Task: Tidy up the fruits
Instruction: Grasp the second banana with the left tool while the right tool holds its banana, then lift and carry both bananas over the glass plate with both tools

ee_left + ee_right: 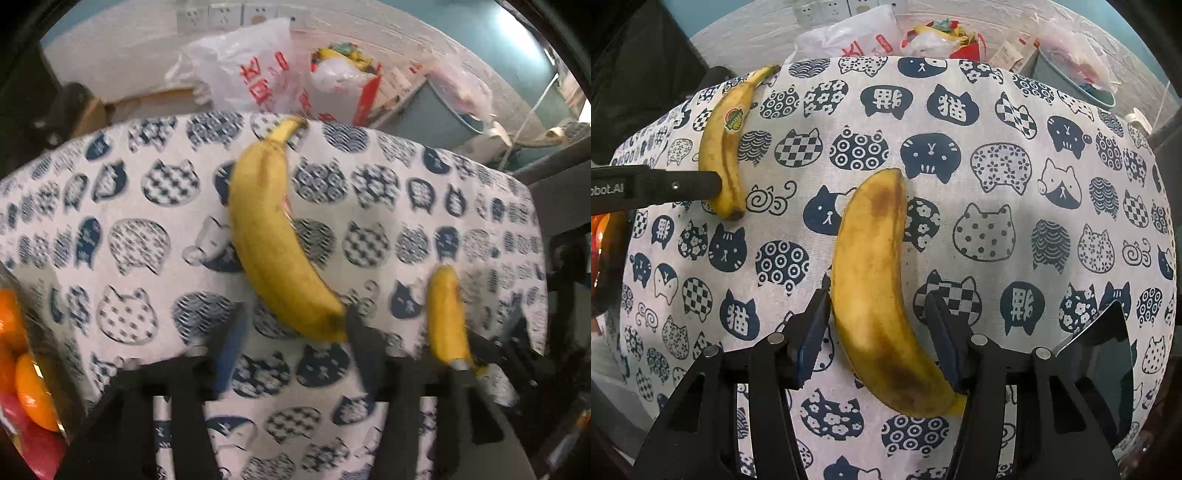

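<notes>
Right gripper [879, 328] first: its blue pads sit either side of a browning banana [879, 280] on the cat-print tablecloth [1015, 206], the left pad against the peel, the right one close to the tip; whether it truly clamps, I cannot tell. Over at the cloth's left edge, a second banana [726, 147] wears a small green oval sticker [734, 119], too tiny to read. A black finger marked "obot.AI" [653, 188] touches it there. On the cloth, Chinese characters fill some cat heads, 猫 among them.

Left gripper [291, 332] now, blurred: jaws part-open, nothing gripped, the stickered banana's tip just beside the right finger. Two bananas counted. Oranges [22, 365] and something red show beyond the cloth's left edge; behind it, a white bag with red lettering [255, 74].
</notes>
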`<state>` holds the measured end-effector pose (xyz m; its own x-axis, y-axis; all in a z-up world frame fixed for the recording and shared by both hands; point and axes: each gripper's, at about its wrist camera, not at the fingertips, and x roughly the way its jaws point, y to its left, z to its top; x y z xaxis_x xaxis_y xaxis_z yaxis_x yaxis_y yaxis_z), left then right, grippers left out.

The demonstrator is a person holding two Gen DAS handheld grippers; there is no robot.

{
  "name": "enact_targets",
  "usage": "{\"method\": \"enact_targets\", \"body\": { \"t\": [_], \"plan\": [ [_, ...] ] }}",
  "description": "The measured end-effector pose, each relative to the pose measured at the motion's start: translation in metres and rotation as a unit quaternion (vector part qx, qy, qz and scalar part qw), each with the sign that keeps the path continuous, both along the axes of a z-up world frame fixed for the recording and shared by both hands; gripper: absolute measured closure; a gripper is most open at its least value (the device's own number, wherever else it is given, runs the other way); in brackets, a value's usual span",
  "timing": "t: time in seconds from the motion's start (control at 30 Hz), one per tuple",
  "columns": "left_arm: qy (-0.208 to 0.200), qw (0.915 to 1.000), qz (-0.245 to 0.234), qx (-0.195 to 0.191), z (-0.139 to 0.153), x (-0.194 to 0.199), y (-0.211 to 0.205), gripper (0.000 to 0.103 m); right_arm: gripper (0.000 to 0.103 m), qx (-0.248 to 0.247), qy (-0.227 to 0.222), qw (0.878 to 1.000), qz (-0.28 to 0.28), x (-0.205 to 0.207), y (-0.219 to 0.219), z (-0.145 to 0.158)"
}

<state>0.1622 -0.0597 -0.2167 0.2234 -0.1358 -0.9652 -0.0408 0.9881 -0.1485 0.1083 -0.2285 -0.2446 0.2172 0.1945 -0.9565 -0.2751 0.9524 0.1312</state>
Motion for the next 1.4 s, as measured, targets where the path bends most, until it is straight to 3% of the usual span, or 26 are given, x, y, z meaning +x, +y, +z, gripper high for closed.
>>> {"method": "enact_targets", "body": {
  "t": [0.13,0.3,0.33,0.47,0.5,0.53,0.57,0.63,0.77,1.4],
  "plan": [
    [-0.010,0.9991,0.039,-0.013,0.000,0.011,0.014,0.023,0.050,0.006,-0.011,1.000,-0.001,0.000,0.001,0.003],
    [-0.007,0.9976,0.067,-0.014,-0.011,0.022,0.025,0.023,0.049,0.001,-0.021,1.000,0.004,0.007,0.002,-0.001],
    [-0.014,0.9975,0.068,-0.016,-0.012,0.023,0.023,0.019,0.049,0.001,-0.022,1.000,0.004,0.007,0.002,-0.002],
    [-0.024,0.9986,0.048,-0.004,-0.015,0.027,0.010,0.017,0.050,-0.009,-0.031,0.999,0.004,0.007,0.003,-0.003],
    [-0.027,0.9989,0.037,0.001,-0.016,0.027,0.005,0.018,0.055,-0.018,-0.036,0.999,0.008,0.005,0.005,-0.003],
    [-0.033,0.9990,0.027,0.010,-0.016,0.026,0.000,0.031,0.067,-0.019,-0.038,0.999,0.012,0.004,0.006,-0.004],
    [-0.037,0.9989,0.019,0.020,-0.016,0.026,-0.004,0.047,0.067,-0.012,-0.039,0.999,0.016,0.003,0.008,-0.003],
    [-0.040,0.9985,0.003,0.038,-0.015,0.024,-0.009,0.052,0.067,-0.018,-0.041,0.999,0.017,0.001,0.011,-0.001],
    [-0.040,0.9990,0.004,0.017,-0.013,0.019,0.001,0.064,0.068,0.001,-0.039,0.999,0.011,-0.004,0.012,0.000],
    [-0.044,0.9981,-0.038,0.019,0.018,-0.046,0.000,0.067,0.069,0.078,-0.065,0.995,0.005,-0.018,0.014,0.040]
  ]
}}
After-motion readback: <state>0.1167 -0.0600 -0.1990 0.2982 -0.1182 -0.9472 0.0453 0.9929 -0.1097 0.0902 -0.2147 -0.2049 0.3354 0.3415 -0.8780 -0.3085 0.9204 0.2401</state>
